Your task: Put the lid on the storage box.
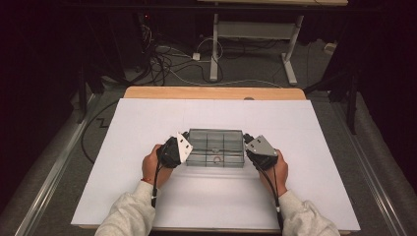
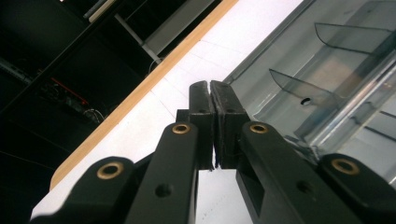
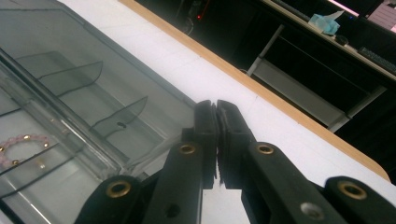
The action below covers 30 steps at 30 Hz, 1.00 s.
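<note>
A clear plastic organiser box point(image 1: 216, 147) with divider walls lies in the middle of the white table top point(image 1: 147, 128). A pink bead bracelet point(image 3: 18, 142) lies in one compartment, seen as a small ring point(image 1: 217, 158) in the high view. My left gripper point(image 1: 187, 140) is at the box's left end and my right gripper point(image 1: 246, 140) is at its right end. In the left gripper view the jaws point(image 2: 210, 85) are pressed together beside the box wall point(image 2: 327, 56), with nothing visible between them. The right gripper point(image 3: 215, 103) is likewise shut next to the box corner point(image 3: 70, 56).
The white sheet covers a wooden table whose far edge point(image 1: 211, 92) shows bare. Beyond it stand another desk's white legs point(image 1: 214, 49) and a tangle of floor cables point(image 1: 167, 59). A blue tissue box point(image 3: 327, 22) sits on a far desk.
</note>
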Each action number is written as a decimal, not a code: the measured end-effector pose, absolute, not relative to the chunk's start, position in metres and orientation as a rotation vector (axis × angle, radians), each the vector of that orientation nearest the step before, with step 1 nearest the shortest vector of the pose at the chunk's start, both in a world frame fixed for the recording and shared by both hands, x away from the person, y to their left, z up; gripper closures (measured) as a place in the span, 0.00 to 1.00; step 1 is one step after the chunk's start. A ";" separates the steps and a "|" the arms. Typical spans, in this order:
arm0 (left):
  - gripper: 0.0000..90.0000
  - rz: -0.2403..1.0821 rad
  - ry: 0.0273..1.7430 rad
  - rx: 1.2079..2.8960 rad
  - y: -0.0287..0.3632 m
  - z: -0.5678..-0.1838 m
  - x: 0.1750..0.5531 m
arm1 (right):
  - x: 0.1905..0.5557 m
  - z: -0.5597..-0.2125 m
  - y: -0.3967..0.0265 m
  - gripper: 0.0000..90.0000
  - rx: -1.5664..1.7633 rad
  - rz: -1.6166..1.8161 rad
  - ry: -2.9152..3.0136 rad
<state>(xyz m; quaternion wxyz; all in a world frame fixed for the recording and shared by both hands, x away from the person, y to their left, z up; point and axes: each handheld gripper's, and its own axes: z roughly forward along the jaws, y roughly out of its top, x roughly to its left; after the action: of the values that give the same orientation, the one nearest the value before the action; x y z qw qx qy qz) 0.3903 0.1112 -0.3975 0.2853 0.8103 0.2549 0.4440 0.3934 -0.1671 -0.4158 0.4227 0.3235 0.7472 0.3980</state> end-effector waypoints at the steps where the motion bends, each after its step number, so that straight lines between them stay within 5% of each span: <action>1: 0.95 1.186 0.682 2.168 0.111 -0.398 0.390 | 0.393 -0.416 -0.167 0.98 0.808 0.993 1.872; 30: 0.92 1.051 0.625 2.166 0.112 -0.395 0.385 | 0.391 -0.415 -0.166 0.89 0.754 1.069 1.979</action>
<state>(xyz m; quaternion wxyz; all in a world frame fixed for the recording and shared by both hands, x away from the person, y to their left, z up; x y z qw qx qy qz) 0.3852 0.1118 -0.3952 0.3214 0.8245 0.2381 0.4003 0.3907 -0.1659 -0.4152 0.3749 0.2947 0.7733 0.4178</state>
